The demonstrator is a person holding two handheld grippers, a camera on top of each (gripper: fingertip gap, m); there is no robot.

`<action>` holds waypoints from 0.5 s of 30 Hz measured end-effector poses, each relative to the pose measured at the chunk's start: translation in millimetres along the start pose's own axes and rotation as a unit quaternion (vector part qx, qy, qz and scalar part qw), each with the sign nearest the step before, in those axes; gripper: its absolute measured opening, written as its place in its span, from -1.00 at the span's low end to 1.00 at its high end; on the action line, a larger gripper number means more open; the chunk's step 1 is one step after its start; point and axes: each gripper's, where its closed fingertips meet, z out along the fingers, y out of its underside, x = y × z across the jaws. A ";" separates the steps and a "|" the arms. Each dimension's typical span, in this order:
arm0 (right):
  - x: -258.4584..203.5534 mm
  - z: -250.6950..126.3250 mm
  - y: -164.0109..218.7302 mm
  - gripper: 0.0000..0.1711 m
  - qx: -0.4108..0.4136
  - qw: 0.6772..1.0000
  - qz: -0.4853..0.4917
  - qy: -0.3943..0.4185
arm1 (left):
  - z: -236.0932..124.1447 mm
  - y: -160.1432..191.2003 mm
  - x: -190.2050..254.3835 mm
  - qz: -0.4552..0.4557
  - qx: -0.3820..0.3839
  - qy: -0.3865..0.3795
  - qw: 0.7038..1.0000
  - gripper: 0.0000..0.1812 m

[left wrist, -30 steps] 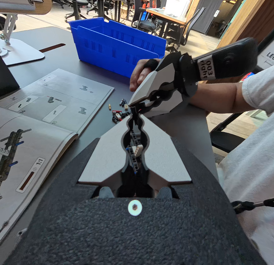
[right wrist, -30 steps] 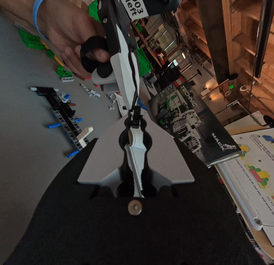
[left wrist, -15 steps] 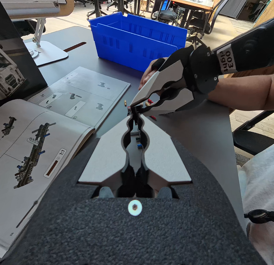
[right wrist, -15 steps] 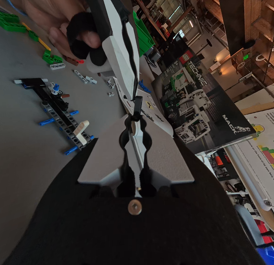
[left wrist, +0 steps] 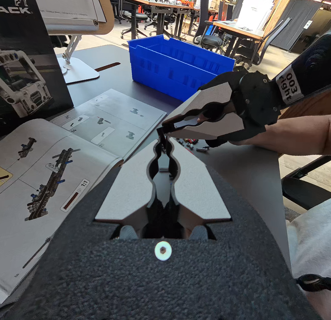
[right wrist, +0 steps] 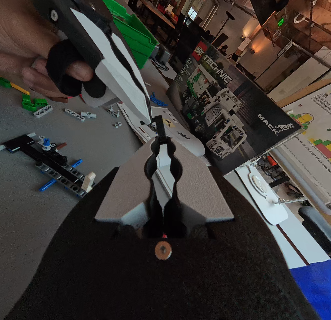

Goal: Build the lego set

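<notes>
A small black Lego piece [left wrist: 162,136] is held above the dark table [left wrist: 241,176], and both grippers meet on it. My left gripper [left wrist: 163,142] is shut on its near end. My right gripper [left wrist: 162,130] comes in from the right and is shut on the other end. In the right wrist view the black piece [right wrist: 159,128] sticks up from my right gripper [right wrist: 162,142], and the left gripper [right wrist: 148,121] touches its top. The part-built assembly [right wrist: 53,168], black and grey beams with blue pins and a tan piece, lies on the table to the left.
The open instruction booklet [left wrist: 53,168] lies left of the grippers, with the set's box [right wrist: 223,123] standing behind it. A blue bin [left wrist: 179,67] stands at the back and a green bin [right wrist: 132,35] farther off. Loose small parts [left wrist: 189,144] and grey and green pieces [right wrist: 35,107] lie scattered. Both grippers' tips are close together, under 4 cm apart.
Both grippers have moved together with the black piece still between them, off the assembly and toward the booklet's edge. The assembly no longer shows under my left gripper.
</notes>
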 end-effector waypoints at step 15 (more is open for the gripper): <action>-16.3 1.9 4.8 -0.87 -0.026 0.998 0.013 -0.054 | 0.0 12.8 -1.7 0.044 -0.061 -0.018 0.997 -0.98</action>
